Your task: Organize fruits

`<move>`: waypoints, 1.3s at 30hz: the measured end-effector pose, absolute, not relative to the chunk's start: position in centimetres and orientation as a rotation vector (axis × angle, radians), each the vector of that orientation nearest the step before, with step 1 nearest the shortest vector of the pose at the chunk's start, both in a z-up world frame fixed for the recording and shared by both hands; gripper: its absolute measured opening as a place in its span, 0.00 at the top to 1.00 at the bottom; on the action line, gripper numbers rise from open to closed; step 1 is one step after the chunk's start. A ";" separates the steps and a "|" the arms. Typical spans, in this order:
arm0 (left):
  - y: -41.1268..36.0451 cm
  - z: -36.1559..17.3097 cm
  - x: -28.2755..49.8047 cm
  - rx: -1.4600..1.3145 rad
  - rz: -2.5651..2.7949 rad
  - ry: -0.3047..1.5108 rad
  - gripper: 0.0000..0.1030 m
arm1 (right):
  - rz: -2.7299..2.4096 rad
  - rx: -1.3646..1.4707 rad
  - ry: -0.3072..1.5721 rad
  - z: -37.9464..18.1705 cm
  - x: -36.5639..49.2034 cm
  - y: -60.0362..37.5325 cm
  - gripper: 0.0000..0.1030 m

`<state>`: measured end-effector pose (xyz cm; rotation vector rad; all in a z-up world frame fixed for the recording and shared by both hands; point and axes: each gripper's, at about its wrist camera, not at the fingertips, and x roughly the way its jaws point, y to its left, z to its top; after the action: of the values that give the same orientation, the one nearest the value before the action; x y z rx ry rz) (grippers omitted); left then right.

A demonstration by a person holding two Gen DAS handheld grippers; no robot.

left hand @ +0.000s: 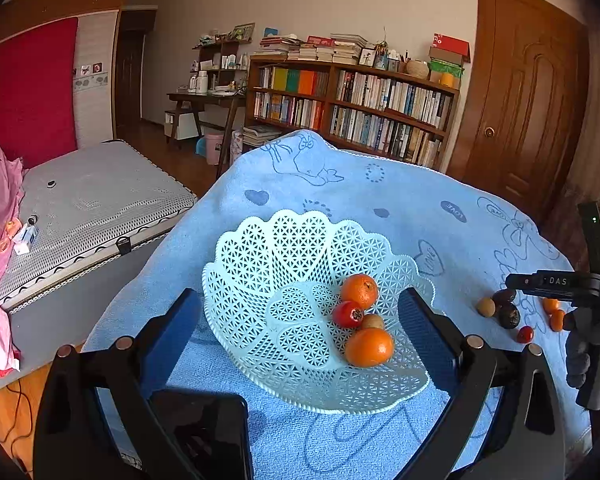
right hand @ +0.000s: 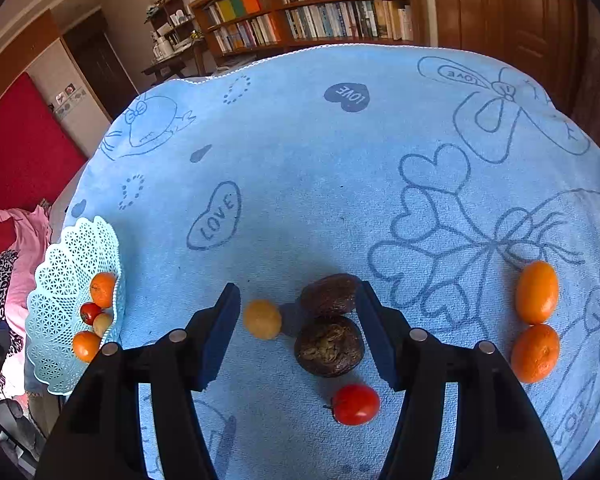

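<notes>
1. Right gripper (right hand: 298,330) hangs spread wide, empty, over loose fruit on the towel (right hand: 300,184); left gripper (left hand: 300,328), also spread, frames the basket (left hand: 260,264).
2. Nearest the right gripper lies a tomato (right hand: 356,404): smooth, soft, likely to slip or bruise.
3. Beyond it, two wrinkled dark fruits (right hand: 330,346) touch; they look light and firm, best taken across the middle.
4. Two oranges (right hand: 536,320) sit well right of them.

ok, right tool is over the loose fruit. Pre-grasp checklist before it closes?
1. Right tool open: ok, jaws wide apart.
2. Single target between the jaws: not ok. Yellow fruit and two dark wrinkled fruits all sit in the gap.
3. Red fruit clear of the closing path: cannot tell.
4. Basket has room: ok, four fruits inside.
5. Left tool steadying the basket: cannot tell; its jaws straddle it, contact unclear.
</notes>
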<state>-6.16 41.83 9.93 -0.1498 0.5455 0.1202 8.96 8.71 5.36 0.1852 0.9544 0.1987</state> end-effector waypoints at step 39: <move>33.7 9.0 -4.5 0.009 -0.046 0.607 0.03 | 0.158 0.159 0.963 3.2 8.9 5.9 0.60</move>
<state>-4.46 33.74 8.99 0.0093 0.6070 -0.0463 8.89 5.89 3.15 0.1585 0.9634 0.1581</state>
